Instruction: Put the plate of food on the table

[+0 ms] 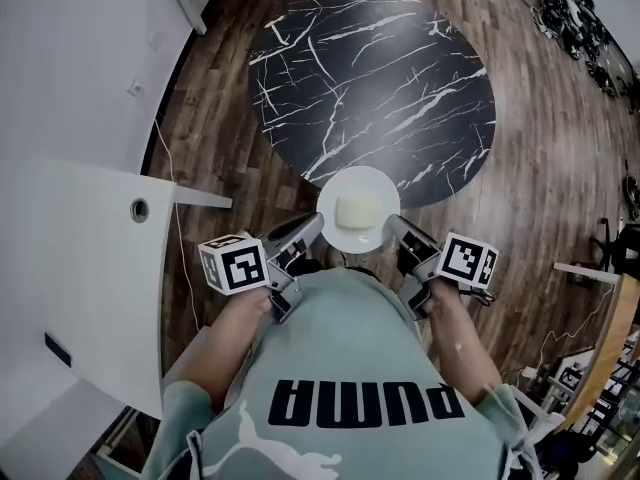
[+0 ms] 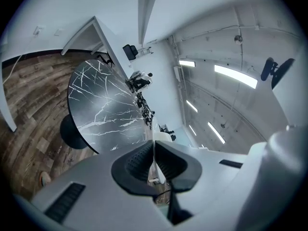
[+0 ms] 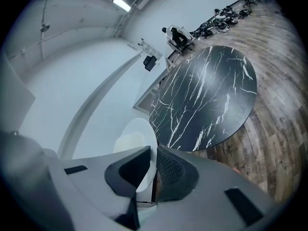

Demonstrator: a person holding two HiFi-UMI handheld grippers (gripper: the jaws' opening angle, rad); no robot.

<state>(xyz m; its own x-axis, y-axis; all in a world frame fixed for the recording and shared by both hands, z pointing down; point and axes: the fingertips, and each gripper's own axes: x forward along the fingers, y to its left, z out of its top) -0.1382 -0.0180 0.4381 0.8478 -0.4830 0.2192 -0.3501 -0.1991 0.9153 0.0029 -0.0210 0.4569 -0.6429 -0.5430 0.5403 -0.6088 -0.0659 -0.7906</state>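
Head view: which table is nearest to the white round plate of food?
The round black marble table; the white round plate overlaps its near edge, while the white table stands far left.

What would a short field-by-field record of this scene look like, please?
plate: white, round, gripped at opposite rims
food: pale block in the plate's middle
left tool: shut on the plate's rim
right tool: shut on the plate's rim
table: round, black with white veins, just ahead of the plate
floor: dark wood planks
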